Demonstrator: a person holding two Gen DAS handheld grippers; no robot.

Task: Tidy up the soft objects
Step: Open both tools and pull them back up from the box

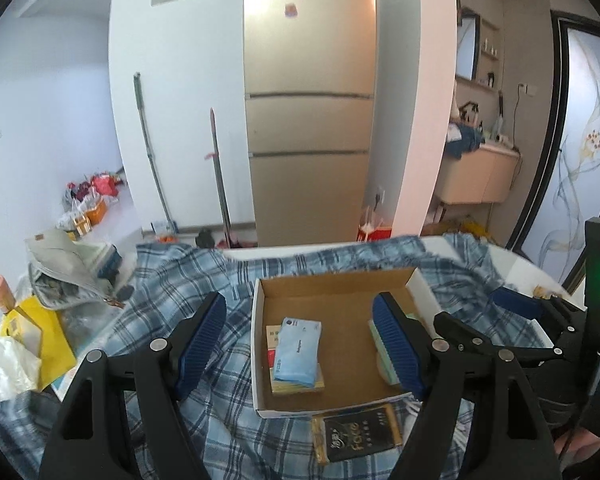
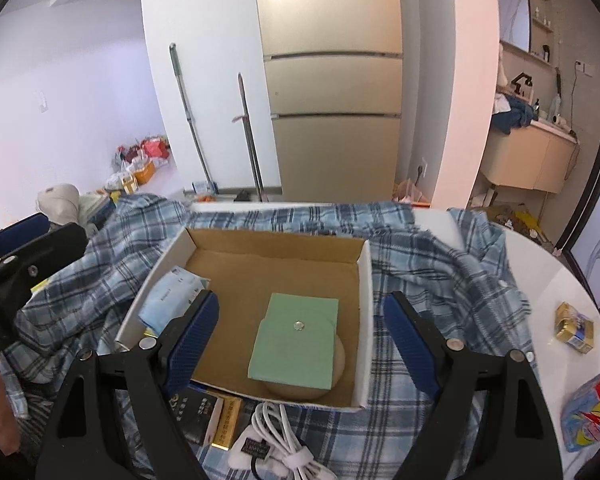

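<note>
Left wrist view
Box: open cardboard box [image 1: 336,300] on a plaid cloth [image 1: 172,280] spread over the tabletop.
Contents, left: blue tissue pack [image 1: 297,350] lying on a yellow pad [image 1: 298,387], against the left wall.
Contents, right: green pad [image 1: 380,344], mostly hidden behind the right finger.
Outside box: black pack [image 1: 358,434] on the cloth, just beside the near wall.
Left hand-held gripper [image 1: 300,346]: jaws well apart, nothing between the pads; held above the near-left part of the box, tilted downward.
Right hand-held gripper [image 1: 512,312]: seen at the right edge, over the right side of the box, empty.

Right wrist view
Box [image 2: 364,264]: green pad [image 2: 296,344] lies flat on a round beige item [image 2: 338,364], near-right of the floor; tissue pack [image 2: 168,300] at the left wall.
Near side: black pack [image 2: 198,416], gold pack [image 2: 228,420] and a coiled white cable [image 2: 280,436] on the cloth.
Far right: small gold pack [image 2: 574,326] on bare tabletop [image 2: 560,280], well apart from the box.
Right hand-held gripper [image 2: 300,348]: wide open, holding nothing, poised over the green pad, pointing down.

Handling, judged
Tissue packs: light, soft, film slippery; take across the short width, mid-length, with gentle closure.
Black pack: same; approach from above, jaws straddling its long edges.
Risk: pads snagging the loose cloth.
</note>
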